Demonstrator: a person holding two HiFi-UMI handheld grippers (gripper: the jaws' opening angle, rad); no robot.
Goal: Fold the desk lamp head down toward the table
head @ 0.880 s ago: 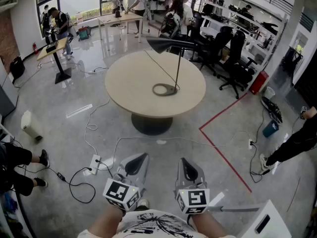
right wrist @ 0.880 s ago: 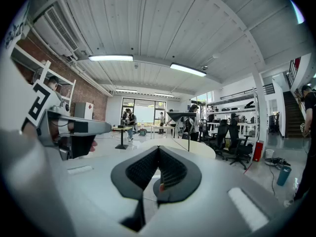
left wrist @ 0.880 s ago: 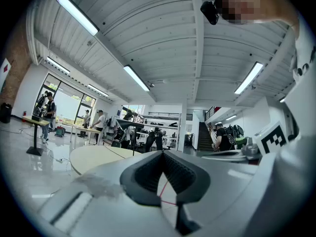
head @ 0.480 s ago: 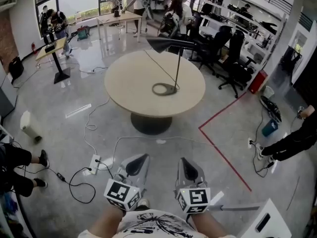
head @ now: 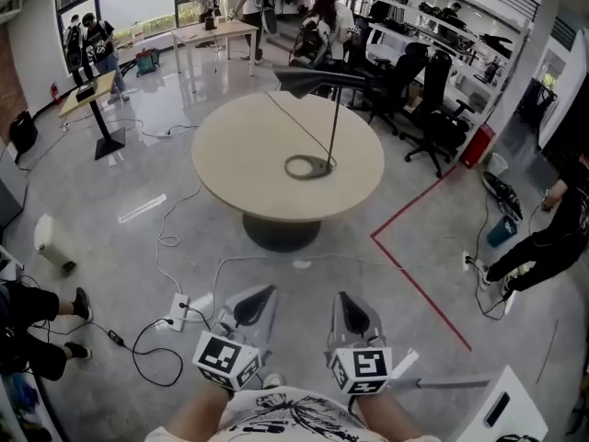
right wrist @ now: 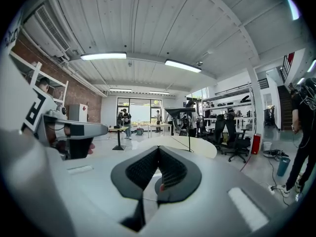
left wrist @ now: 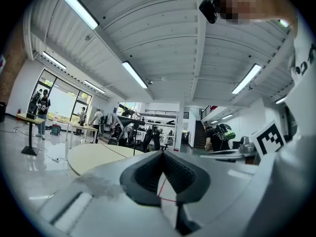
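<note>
The black desk lamp (head: 329,118) stands on the round beige table (head: 248,145), far ahead of both grippers. Its ring base (head: 308,166) rests near the table's middle, the thin pole rises upright, and the flat head (head: 311,80) juts left at the top. A thin cord slants from the head down to the base. My left gripper (head: 248,307) and right gripper (head: 352,313) hover side by side close to my body, above the floor, both shut and holding nothing. The lamp (right wrist: 183,113) shows small in the right gripper view, and small (left wrist: 129,121) in the left gripper view.
Black office chairs (head: 440,118) stand behind and right of the table. A power strip (head: 177,306) and cables lie on the floor to my left. A red tape line (head: 419,279) crosses the floor at right. A person (head: 552,242) bends at the far right; others work at the back.
The head view has shifted slightly. The person at the right edge has moved a little. Both grippers and the lamp stay as they were.
</note>
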